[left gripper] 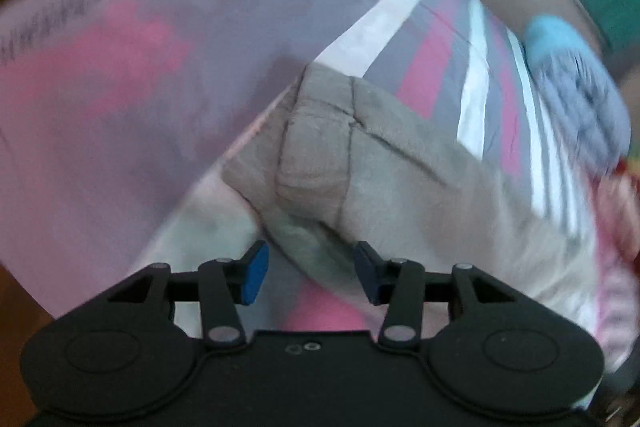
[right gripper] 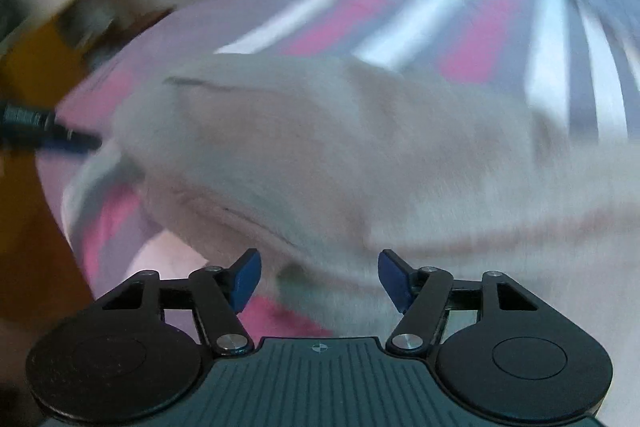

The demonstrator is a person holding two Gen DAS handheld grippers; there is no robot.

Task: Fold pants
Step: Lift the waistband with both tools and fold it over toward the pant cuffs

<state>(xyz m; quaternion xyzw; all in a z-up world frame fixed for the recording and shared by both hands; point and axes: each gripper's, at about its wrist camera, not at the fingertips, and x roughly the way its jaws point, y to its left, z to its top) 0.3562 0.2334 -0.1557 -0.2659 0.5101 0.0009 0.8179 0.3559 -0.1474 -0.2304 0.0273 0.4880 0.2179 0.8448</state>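
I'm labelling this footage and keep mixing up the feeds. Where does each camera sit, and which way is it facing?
Left wrist: sits on the left gripper, looking forward and down at the beige pants on the striped bedsheet; its own open jaws show.
Right wrist: sits on the right gripper, looking down at the pants; its own open jaws show.
Shared: the pants and sheet.

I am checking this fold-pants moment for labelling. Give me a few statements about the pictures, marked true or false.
1. The beige fabric pants lie on a pink, grey and white striped bedsheet. True.
2. The left gripper is clamped shut. False: its blue pads stand apart.
3. The right gripper stands open. True.
4. The pants are dark blue denim. False: they are beige.
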